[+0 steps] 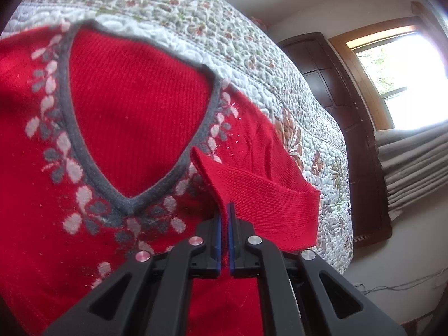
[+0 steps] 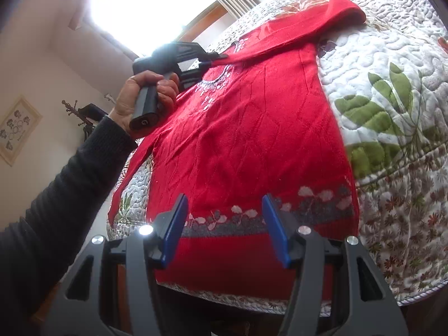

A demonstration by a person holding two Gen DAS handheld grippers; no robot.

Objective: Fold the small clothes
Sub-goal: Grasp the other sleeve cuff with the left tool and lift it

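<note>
Left wrist view: the left gripper (image 1: 225,210) is pinching the red sleeve's cuff (image 1: 224,179) just right of the grey V-neck (image 1: 123,201), the sleeve (image 1: 280,198) trailing off to the right.

Right wrist view: the right gripper (image 2: 225,224) is hanging spread wide and empty above the sweater (image 2: 246,145), at its near hem, the sweater lying lengthwise on the quilt (image 2: 378,70), collar at the far end, so the left gripper is nearer the fold.

Bedroom in a home. Bed covered by a quilted floral bedspread (image 1: 280,64), white ground with green leaf and red-brown flower motifs. Dark wooden panelled cabinet (image 1: 330,84) against a pale wall, beside a wood-framed window (image 1: 397,78) with daylight pouring in. Grey folded fabric, a curtain or blind (image 1: 414,162), below the window. Framed picture (image 2: 16,128) on the wall; a coat stand (image 2: 81,114) nearby. Cable (image 1: 397,285) on the floor.
</note>
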